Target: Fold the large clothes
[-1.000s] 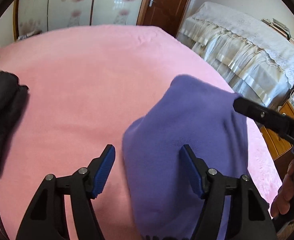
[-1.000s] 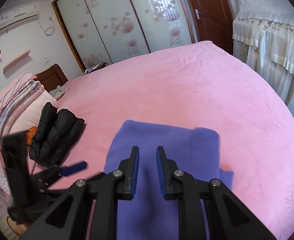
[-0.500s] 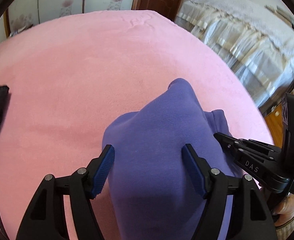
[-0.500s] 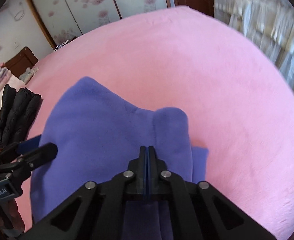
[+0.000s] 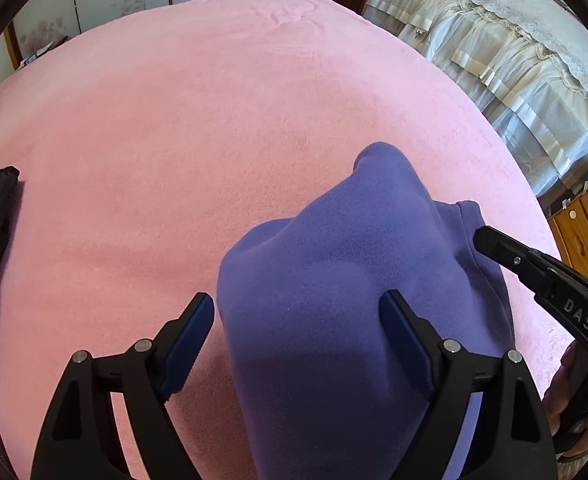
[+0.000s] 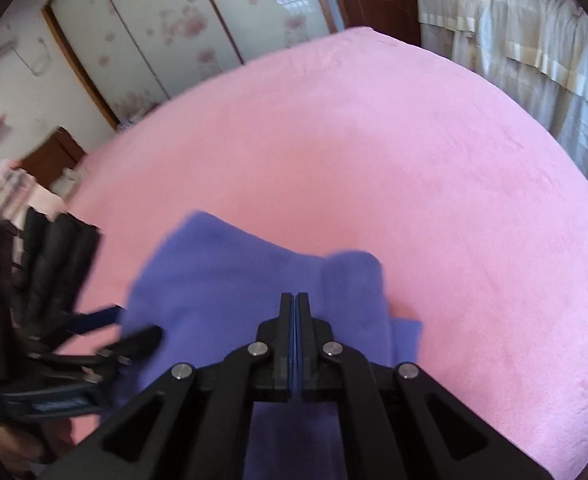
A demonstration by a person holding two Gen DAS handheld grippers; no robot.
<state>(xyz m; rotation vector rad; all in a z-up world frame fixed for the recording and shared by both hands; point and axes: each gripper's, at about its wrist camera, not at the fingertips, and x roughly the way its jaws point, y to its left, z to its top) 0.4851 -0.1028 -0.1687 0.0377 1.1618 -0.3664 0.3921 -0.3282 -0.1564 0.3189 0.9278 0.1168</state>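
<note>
Across a wide pink plush bed cover [image 5: 198, 128], a soft purple fleece garment [image 5: 334, 300] lies partly folded, still bunched. Left gripper [image 5: 298, 332] has just been opening, wide astride it, pads clear. Right gripper [image 6: 296, 312] closed, apparently empty.

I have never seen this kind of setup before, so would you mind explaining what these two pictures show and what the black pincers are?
Each picture comes from a camera mounted on a hand-held gripper, looking along its two fingers. A person holds one gripper in each hand. The left gripper stands open over a purple garment lying on a bed with a pink blanket; its jaws have just been opening. The right gripper is shut, with no cloth visibly pinched. A black padded jacket lies on the blanket, off to the left.
</note>
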